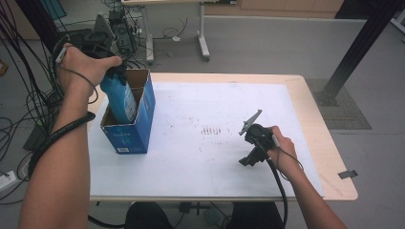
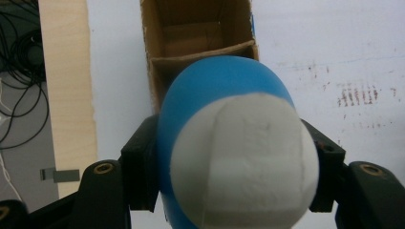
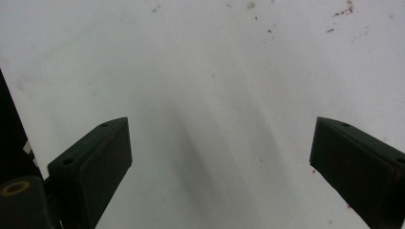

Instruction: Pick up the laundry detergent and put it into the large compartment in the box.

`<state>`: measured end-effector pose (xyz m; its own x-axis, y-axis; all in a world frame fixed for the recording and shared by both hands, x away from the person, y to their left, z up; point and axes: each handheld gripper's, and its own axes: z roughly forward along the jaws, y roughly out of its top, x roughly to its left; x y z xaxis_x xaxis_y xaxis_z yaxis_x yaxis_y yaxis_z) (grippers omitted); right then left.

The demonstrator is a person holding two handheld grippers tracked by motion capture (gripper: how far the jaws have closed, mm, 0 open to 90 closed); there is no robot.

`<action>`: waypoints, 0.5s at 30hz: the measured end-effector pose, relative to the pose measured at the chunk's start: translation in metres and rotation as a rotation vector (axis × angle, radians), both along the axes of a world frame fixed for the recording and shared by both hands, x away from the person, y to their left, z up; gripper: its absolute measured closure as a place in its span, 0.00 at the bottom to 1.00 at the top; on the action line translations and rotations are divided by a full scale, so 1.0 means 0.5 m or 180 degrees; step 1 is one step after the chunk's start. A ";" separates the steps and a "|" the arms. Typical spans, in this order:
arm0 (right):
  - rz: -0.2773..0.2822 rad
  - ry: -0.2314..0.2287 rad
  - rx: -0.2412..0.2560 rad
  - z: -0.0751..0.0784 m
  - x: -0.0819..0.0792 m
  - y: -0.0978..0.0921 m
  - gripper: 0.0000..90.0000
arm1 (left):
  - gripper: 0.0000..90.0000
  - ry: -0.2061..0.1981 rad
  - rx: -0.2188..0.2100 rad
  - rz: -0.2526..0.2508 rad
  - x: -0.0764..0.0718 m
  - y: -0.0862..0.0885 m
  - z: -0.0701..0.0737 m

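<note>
Here, in the high view, the left gripper [image 1: 116, 71] is clamped on the top end of a blue bottle [image 1: 120, 98], which stands partly inside an open cardboard box [image 1: 143, 114] with blue printed sides. The bottle's long axis runs nearly upright, its top leaning a little toward the left edge of the table, away from the box's far end — its lower part is down in the box's near compartment. The box sits on the white table sheet [image 1: 191, 167] near that sheet's left edge. Well to the right of the box, the right gripper [image 1: 249, 160] rests low over the sheet, held in the person's right hand [image 1: 282, 145], with nothing between its jaws.

In the left gripper view, the camera looks straight down the bottle [image 2: 224, 90]: its white cap end [image 2: 243, 162] faces the lens and the blue body points away toward the box [image 2: 200, 38]. The jaws press on either side of the bottle. Beyond the bottle, a cardboard divider crosses the box, with an empty compartment past it.

In the right gripper view, the jaws stand wide apart — bare white sheet [image 3: 215, 71] lies between them, marked with a few reddish specks.
</note>
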<state>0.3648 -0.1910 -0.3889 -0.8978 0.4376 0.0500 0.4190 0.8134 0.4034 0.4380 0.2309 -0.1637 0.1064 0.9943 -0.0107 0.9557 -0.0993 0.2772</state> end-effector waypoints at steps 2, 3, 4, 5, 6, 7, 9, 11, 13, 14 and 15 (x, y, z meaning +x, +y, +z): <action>0.0012 -0.0002 0.0001 0.000 0.000 0.001 0.08 | 0.42 0.0032 0.0002 0.0003 0.001 0.000 -0.011; 0.0012 -0.0001 -0.0001 -0.001 0.000 0.001 0.08 | 0.42 0.0040 0.0001 -0.0002 0.002 0.001 -0.016; 0.0020 -0.0007 0.0000 -0.001 0.000 0.002 0.08 | 0.42 0.0043 -0.0006 0.0001 0.002 0.001 -0.021; 0.0013 -0.0006 -0.0003 -0.001 0.000 0.002 0.08 | 0.42 0.0054 -0.0013 0.0002 0.003 0.001 -0.026; 0.0014 -0.0007 -0.0004 -0.001 0.000 0.002 0.08 | 0.42 0.0074 -0.0019 -0.0006 0.003 0.002 -0.031; 0.0011 -0.0004 0.0002 -0.002 0.000 0.002 0.08 | 0.42 0.0079 -0.0025 -0.0005 0.004 0.002 -0.034; 0.0013 0.0000 -0.0002 -0.003 0.000 0.003 0.08 | 0.42 0.0089 -0.0035 -0.0002 0.005 0.003 -0.043; 0.0014 0.0002 0.0003 -0.003 0.000 0.003 0.08 | 0.42 0.0101 -0.0020 -0.0003 0.006 0.003 -0.052; 0.0004 0.0013 -0.0007 -0.004 0.000 0.004 0.08 | 0.42 0.0115 0.0001 0.0002 0.007 0.003 -0.063; 0.0008 0.0014 -0.0010 -0.005 0.000 0.004 0.08 | 0.42 0.0110 0.0006 0.0007 0.007 0.003 -0.066; 0.0008 0.0015 -0.0014 -0.005 0.000 0.004 0.08 | 0.42 0.0125 0.0018 0.0006 0.007 0.004 -0.072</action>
